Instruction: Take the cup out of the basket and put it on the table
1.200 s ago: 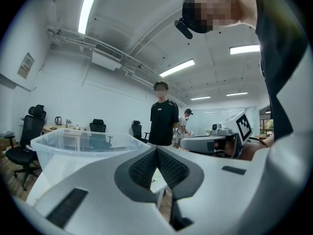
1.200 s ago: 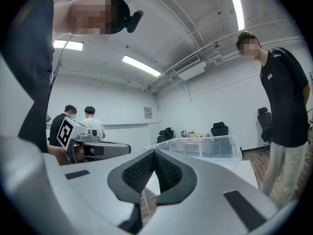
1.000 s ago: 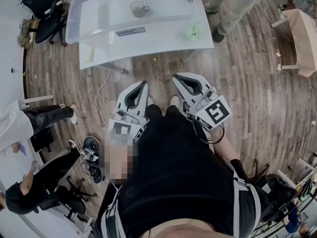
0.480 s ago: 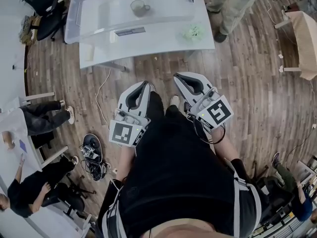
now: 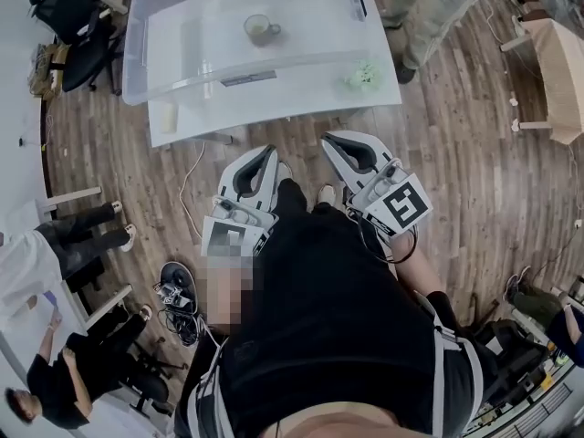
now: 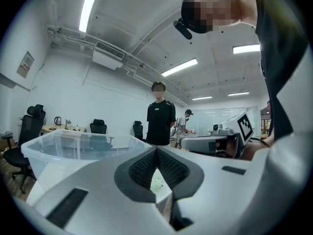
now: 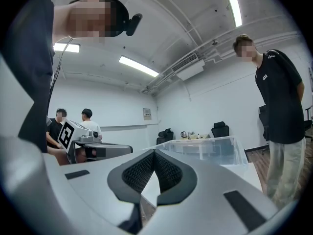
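A grey-green cup (image 5: 261, 28) stands inside a clear plastic basket (image 5: 137, 39) on the white table (image 5: 301, 85) in the head view. Both grippers are held low near the person's body, over the wood floor short of the table's near edge. My left gripper (image 5: 266, 151) is shut with nothing in it, its tip pointing at the table. My right gripper (image 5: 327, 140) is also shut and empty. In the left gripper view the jaws (image 6: 156, 150) meet, and the basket (image 6: 73, 146) lies ahead to the left. In the right gripper view the jaws (image 7: 154, 153) meet before the basket (image 7: 205, 148).
A small green thing (image 5: 365, 76) lies on the table's right front corner, a pale small item (image 5: 168, 117) at its left front. A person (image 5: 429, 7) stands by the table's right end. Office chairs (image 5: 78, 26) stand at the left; cables (image 5: 178, 299) lie on the floor.
The table and basket have slid slightly lower in the head view. Both grippers stay shut in about the same place. People at the left have shifted.
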`<state>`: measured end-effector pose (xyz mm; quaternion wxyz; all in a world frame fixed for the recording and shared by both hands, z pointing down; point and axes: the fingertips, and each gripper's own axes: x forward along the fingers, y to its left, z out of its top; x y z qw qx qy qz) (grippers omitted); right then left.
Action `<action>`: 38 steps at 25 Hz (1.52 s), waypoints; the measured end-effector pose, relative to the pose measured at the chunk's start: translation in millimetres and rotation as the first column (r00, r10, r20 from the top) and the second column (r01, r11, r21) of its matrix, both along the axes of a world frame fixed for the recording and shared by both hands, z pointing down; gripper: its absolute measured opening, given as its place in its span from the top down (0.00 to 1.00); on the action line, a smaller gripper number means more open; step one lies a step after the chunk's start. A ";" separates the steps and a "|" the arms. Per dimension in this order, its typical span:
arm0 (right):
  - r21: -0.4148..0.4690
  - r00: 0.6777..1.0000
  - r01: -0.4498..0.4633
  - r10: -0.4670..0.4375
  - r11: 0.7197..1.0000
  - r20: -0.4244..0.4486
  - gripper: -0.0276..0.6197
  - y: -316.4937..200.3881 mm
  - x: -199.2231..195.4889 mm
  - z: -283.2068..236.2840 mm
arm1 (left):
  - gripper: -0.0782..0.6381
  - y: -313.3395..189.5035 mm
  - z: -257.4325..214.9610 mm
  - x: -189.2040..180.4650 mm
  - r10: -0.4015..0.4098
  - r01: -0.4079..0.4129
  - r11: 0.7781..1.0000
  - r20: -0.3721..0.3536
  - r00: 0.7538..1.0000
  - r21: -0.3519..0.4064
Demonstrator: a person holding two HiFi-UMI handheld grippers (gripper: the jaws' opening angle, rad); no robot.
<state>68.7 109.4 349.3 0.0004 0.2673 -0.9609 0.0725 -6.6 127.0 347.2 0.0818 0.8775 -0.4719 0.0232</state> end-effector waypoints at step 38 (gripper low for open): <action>0.006 0.996 -0.075 0.075 0.997 -0.039 0.93 -162.1 -97.3 5.1 | 0.87 -165.6 5.9 -93.2 0.092 -0.092 0.996 -0.010 0.996 -0.007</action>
